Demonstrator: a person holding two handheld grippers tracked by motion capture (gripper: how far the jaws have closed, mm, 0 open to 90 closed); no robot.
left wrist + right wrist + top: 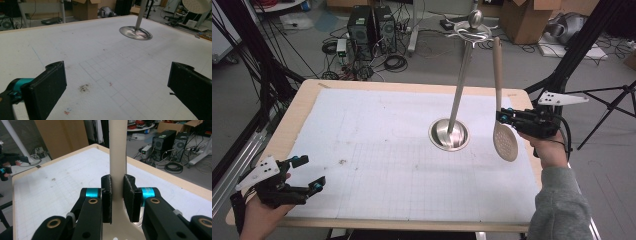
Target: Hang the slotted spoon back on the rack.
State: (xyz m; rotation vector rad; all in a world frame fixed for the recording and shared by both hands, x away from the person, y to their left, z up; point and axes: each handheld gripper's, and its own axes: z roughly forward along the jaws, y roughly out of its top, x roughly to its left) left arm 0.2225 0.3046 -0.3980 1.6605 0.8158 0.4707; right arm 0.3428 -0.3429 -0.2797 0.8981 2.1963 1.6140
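Note:
A beige slotted spoon hangs head down over the table's right side, handle pointing up. My right gripper is shut on its neck just above the head. In the right gripper view the jaws clamp the flat beige handle from both sides. A metal utensil stand with a round base and a tall pole topped by hooks sits right of centre, left of the spoon. My left gripper rests open at the near left corner, holding nothing. Its pads stand wide apart over the mat, with the stand's base far ahead.
White gridded paper covers the wooden table. On the floor beyond lie computer towers, cables and cardboard boxes. Black tripod legs stand by the right edge, and dark frame poles by the left.

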